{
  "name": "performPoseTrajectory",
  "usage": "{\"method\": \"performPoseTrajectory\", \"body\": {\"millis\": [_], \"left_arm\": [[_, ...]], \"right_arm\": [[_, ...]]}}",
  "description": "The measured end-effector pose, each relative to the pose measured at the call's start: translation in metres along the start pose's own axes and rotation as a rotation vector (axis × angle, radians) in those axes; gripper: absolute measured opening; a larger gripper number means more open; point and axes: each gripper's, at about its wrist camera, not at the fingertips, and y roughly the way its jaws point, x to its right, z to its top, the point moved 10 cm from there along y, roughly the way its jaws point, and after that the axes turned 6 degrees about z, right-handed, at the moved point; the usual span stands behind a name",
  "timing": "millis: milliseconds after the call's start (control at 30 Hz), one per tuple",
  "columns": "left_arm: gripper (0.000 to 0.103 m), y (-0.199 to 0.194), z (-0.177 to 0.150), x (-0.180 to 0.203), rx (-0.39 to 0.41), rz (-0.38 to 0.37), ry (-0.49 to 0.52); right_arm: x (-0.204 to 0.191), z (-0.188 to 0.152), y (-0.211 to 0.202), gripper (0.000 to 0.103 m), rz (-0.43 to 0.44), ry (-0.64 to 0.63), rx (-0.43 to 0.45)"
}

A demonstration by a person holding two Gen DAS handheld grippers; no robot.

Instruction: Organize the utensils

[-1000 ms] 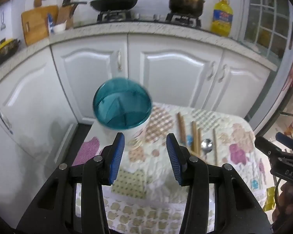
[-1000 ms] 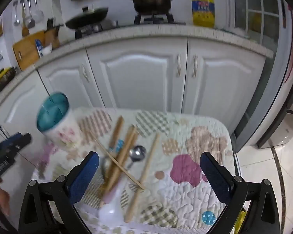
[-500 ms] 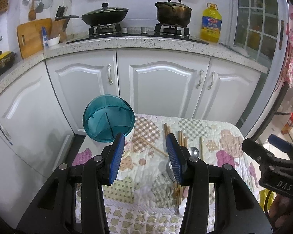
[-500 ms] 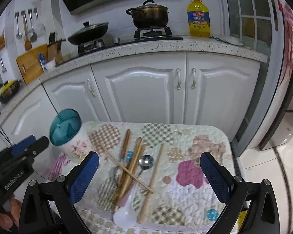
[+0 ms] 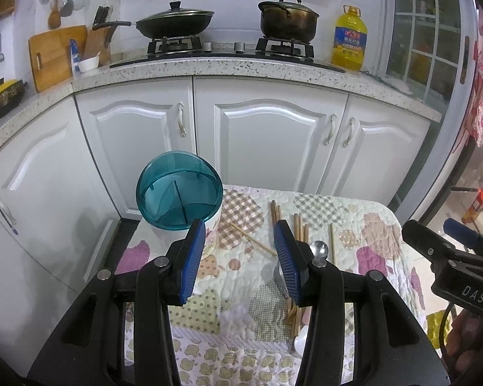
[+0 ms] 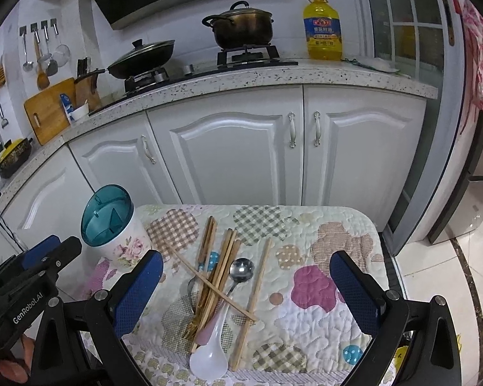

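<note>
White-cabinet kitchen, patchwork quilted table cover (image 6: 331, 241) w/ wooden chopsticks (image 6: 223, 263), steel spoon (image 6: 241, 270), floral teal-lidded holder (image 6: 112, 228); left gripper (image 5: 240, 257) part-open, right gripper (image 6: 246, 292) wide open, both empty.

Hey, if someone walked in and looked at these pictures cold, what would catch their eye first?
Probably the heap of utensils in the middle of the patchwork cloth: crossed chopsticks, a steel spoon and a white ladle, all loose. Next, the floral holder with its teal lid at the cloth's left corner. Both grippers, left and right, hang open above, holding nothing.
</note>
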Motion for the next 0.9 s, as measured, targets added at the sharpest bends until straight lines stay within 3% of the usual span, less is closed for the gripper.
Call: {"method": "performPoseTrajectory", "body": {"millis": [900], "left_arm": [[0.044,0.0019,-0.0051,-0.0030,-0.014,-0.016,-0.026]], "right_arm": [[-0.0022,-0.0012,0.0026,0.103,-0.041,-0.043,-0.023]]}}
